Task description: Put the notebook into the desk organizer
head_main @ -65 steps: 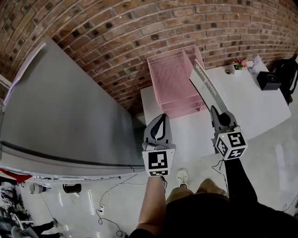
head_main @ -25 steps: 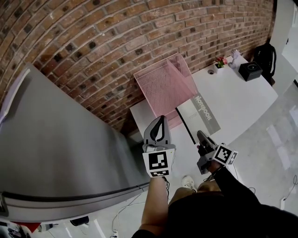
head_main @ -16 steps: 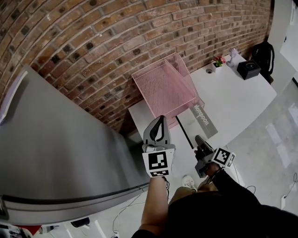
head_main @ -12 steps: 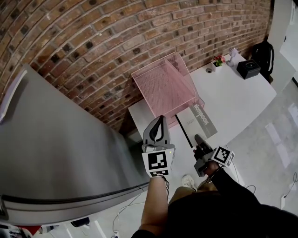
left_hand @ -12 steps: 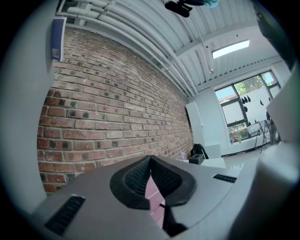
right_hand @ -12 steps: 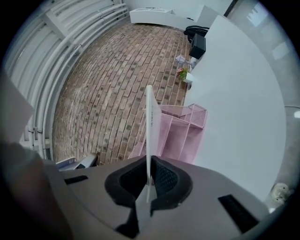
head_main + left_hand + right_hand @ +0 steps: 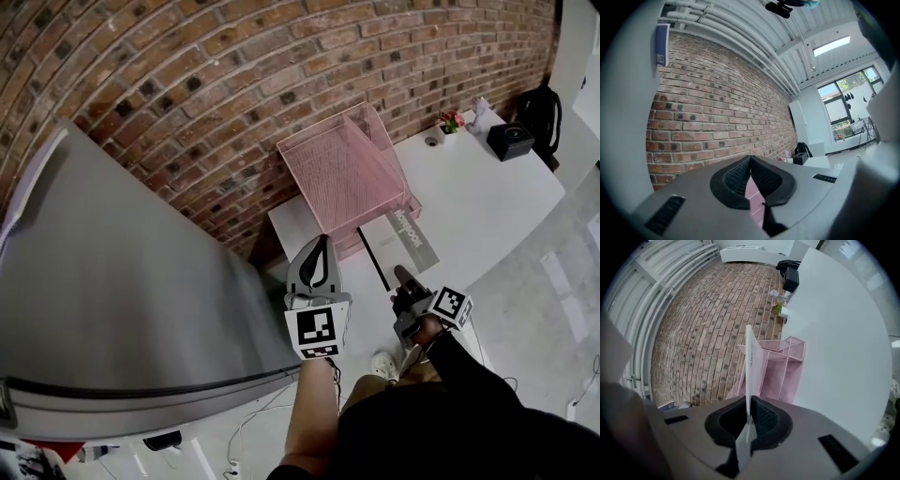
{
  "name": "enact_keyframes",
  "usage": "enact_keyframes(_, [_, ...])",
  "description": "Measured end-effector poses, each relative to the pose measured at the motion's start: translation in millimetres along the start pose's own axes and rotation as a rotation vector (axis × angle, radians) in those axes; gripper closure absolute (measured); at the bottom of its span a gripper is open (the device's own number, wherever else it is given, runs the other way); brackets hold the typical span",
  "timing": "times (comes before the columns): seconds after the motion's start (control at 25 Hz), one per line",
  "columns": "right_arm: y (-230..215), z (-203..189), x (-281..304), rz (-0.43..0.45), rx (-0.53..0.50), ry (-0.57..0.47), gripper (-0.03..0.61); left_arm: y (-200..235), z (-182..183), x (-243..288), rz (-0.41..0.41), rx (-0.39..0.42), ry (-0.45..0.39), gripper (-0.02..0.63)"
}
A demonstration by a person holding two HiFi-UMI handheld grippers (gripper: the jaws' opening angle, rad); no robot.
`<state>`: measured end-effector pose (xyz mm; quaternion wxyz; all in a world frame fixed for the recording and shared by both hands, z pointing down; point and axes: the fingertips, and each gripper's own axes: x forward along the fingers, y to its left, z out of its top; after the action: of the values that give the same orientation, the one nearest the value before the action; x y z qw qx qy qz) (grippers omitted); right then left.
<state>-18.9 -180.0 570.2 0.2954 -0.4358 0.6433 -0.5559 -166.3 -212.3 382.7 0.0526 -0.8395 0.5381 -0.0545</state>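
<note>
Grip: right tool point(image 7: 401, 275) clamped on the near end of the thin grey softcover notebook point(image 7: 407, 232), pads pressed on both faces, sheet seen edge-on in the right gripper view. Change against the earlier moments: notebook no longer raised on edge above the pink wire-mesh desk organizer point(image 7: 342, 173); now rolled cover-up, brought low and nearly level, far end at the organizer's open front, close over the white bench point(image 7: 487, 192). Not yet visibly inside any compartment; aimed at the stacked tray openings. Judged meaning for the task: carrying done, lining-up in hand, a straight push into one tray slot and a release left to do. Idle: left tool point(image 7: 324, 246) shut on nothing, fingertips together in the left gripper view, held level short of the organizer. Surface: smooth matt white bench set against a red-brown brick wall point(image 7: 234, 75), organizer at its left end; small black box point(image 7: 514, 141) and small potted flower point(image 7: 452, 120) at the far right end, well apart from the work; black backpack point(image 7: 544, 105) just beyond. Room: large plain grey slab point(image 7: 122, 272) left of the bench, kind unclear; pale glossy floor point(image 7: 553, 309) below.
</note>
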Motion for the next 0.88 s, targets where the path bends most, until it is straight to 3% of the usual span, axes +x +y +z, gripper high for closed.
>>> enact_keyframes(0.56, [-18,-5,39,-0.074,0.022,0.043,0.551,37,-12,-9,0.076,-0.013,0.024,0.6])
enact_keyframes(0.88, [-17,-5,68,-0.073,0.019,0.063,0.551,51,-21,-3,0.095,-0.015,0.047,0.6])
